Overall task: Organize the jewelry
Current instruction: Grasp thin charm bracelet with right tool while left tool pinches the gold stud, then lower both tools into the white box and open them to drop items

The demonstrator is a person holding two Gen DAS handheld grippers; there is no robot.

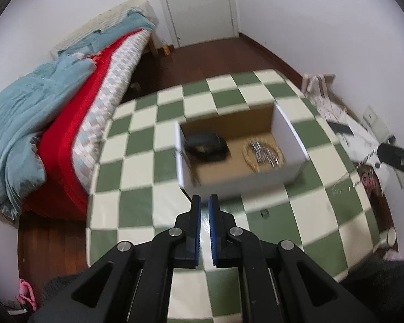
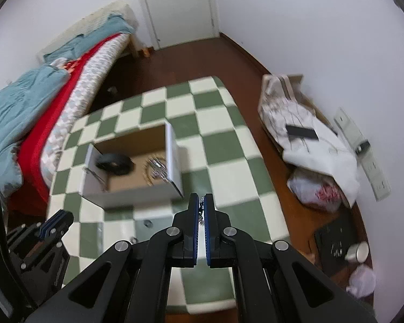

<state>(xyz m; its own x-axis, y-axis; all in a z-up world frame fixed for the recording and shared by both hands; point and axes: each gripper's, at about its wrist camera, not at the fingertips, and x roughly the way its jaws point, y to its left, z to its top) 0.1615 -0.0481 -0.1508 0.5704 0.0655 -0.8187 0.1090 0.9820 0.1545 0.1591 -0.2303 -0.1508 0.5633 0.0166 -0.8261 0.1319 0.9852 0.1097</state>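
An open white cardboard box (image 1: 291, 132) (image 2: 172, 150) stands on the green-and-white checkered table (image 1: 148, 177) (image 2: 223, 148). Inside lie a dark round item (image 1: 206, 145) (image 2: 114, 162) and a pile of gold and silver jewelry (image 1: 264, 154) (image 2: 155, 171). My left gripper (image 1: 204, 202) is nearly shut and empty, above the table just in front of the box. My right gripper (image 2: 201, 200) is shut on a thin silver chain (image 2: 201, 214), held to the right of the box; in the left wrist view the chain (image 1: 363, 161) dangles from it (image 1: 379, 153). My left gripper also shows in the right wrist view (image 2: 56, 222).
A small dark ring-like item (image 1: 265, 213) (image 2: 148, 223) lies on the table in front of the box. A bed (image 1: 67, 113) with blue and red bedding stands left. Bags and white cloth (image 2: 309, 140) lie on the floor right. A door (image 1: 199, 5) is behind.
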